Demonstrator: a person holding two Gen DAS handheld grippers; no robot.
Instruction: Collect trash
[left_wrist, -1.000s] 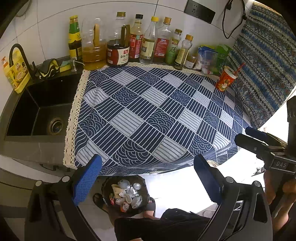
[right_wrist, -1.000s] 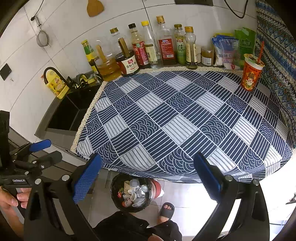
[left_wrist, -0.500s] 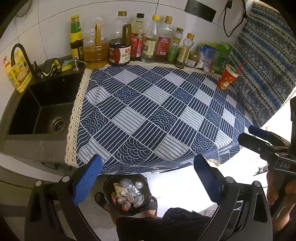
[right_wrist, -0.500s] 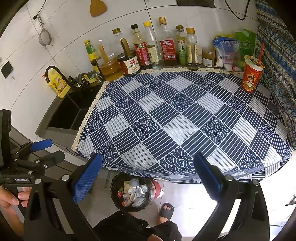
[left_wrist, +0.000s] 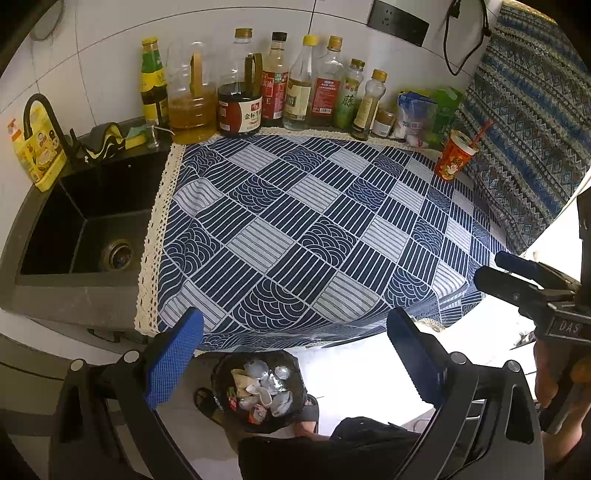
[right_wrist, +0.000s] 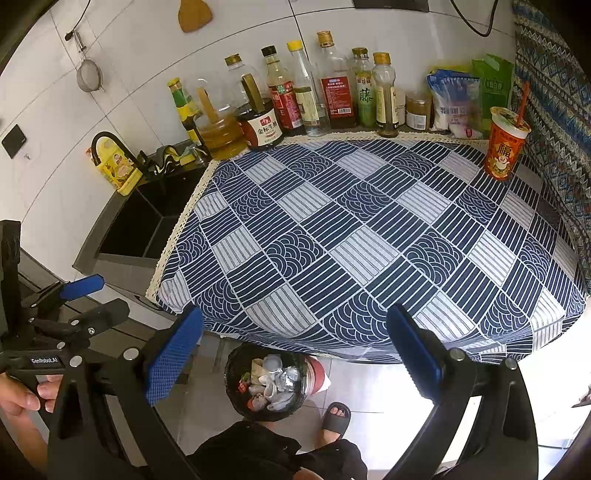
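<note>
The paper cup (right_wrist: 505, 146), red and orange with a straw through its lid, looks like the only trash left on the counter; it stands upright at about 2 o'clock on the tablecloth (right_wrist: 369, 236), near the far right corner, just beside the patterned hanging cloth (right_wrist: 554, 110) and the bags of dry goods (right_wrist: 456, 103). The bin (right_wrist: 267, 384) sits on the floor at 6 o'clock, below the counter edge, already holding crumpled wrappers and cups.

Both claws are released and empty: the left gripper (left_wrist: 291, 365) and the right gripper (right_wrist: 291, 363) hang with jaws wide apart above the near edge.

Judged risks: the cup is tall and light, so a squeeze too high or too hard could crush it or tip it, and any drink inside would spill on the cloth. A reach from the left could knock the bottles (right_wrist: 332, 85) lined at 12 o'clock. The loose cloth may drag and wrinkle if a finger catches it.

The room is a tiled kitchen, with a dark sink (left_wrist: 85, 225) at 9 o'clock and a person's sandalled foot (right_wrist: 334, 415) by the bin
</note>
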